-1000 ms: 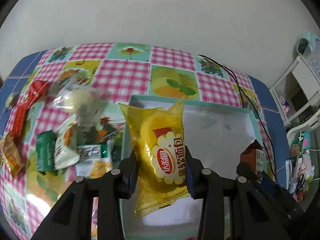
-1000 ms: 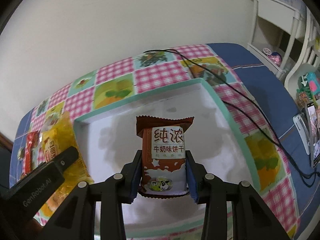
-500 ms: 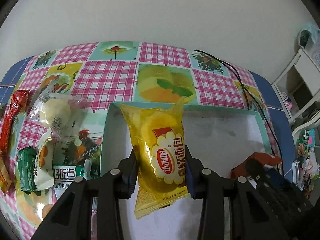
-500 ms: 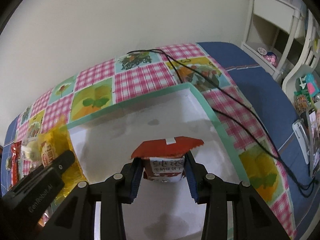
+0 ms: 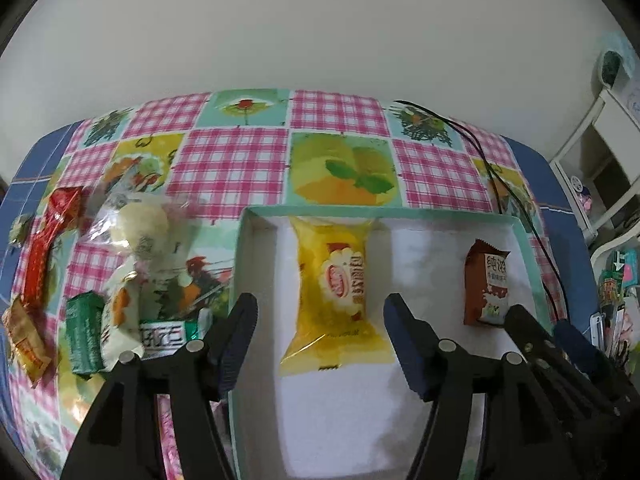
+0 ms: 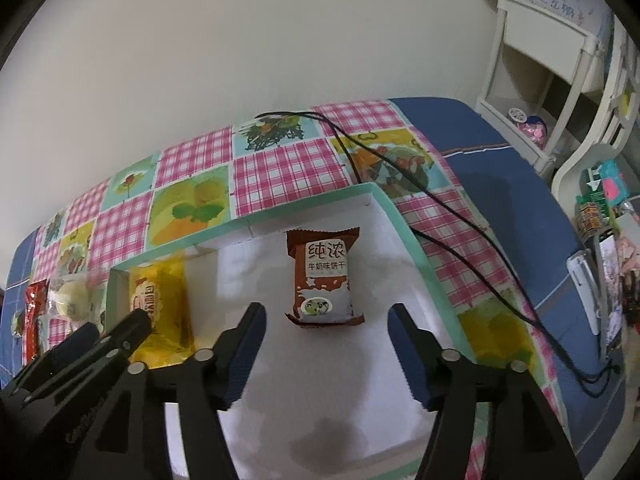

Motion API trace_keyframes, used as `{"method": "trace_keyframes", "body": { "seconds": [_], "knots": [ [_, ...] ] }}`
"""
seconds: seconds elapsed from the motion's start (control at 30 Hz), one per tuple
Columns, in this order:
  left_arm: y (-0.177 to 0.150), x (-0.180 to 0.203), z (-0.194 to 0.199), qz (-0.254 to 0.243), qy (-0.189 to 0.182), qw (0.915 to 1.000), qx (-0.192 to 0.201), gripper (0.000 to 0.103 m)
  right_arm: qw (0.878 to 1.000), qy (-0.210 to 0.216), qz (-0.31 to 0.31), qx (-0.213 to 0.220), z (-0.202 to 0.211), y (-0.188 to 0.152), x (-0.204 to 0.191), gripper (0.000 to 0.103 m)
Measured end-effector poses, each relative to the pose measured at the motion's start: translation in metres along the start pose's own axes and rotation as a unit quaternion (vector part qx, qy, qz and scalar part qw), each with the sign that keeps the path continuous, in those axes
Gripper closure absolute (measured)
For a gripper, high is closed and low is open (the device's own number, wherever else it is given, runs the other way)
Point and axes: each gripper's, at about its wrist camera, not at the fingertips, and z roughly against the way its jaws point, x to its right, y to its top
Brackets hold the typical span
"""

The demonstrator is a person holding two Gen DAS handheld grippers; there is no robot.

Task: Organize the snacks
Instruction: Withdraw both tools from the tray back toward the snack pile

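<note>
A yellow soft-bread packet (image 5: 340, 292) lies flat in the white box with a teal rim (image 5: 380, 213); my left gripper (image 5: 320, 312) is open just above its near end, not touching it. A brown milk-biscuit packet (image 6: 323, 278) lies in the same box (image 6: 400, 216) to the right; my right gripper (image 6: 326, 322) is open just short of it. The brown packet also shows in the left wrist view (image 5: 486, 284), and the yellow one in the right wrist view (image 6: 158, 312).
Several loose snacks lie left of the box: a clear bag with a pale bun (image 5: 140, 224), a red stick pack (image 5: 48, 248), a green pack (image 5: 82, 332), an orange pack (image 5: 24, 344). A black cable (image 6: 440, 236) runs along the box's right. White shelves (image 6: 540, 60) stand beside the table.
Both grippers have opened and let go: the yellow packet and the brown packet, held upright before, now lie flat in the box. Both grippers have drawn back slightly.
</note>
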Motion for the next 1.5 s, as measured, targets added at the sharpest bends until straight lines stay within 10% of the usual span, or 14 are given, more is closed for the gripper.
{"method": "trace_keyframes", "body": {
  "seconds": [0.87,1.5],
  "knots": [
    [-0.047,-0.074,0.067,0.054,0.044,0.9974,0.02,0.007,0.999,0.01,0.031,-0.02,0.047,-0.048,-0.029,0.0],
    [-0.074,-0.147,0.08,0.101,0.091,0.9907,-0.006,0.001,0.994,0.096,0.015,-0.044,0.051,-0.077,-0.064,0.0]
  ]
}}
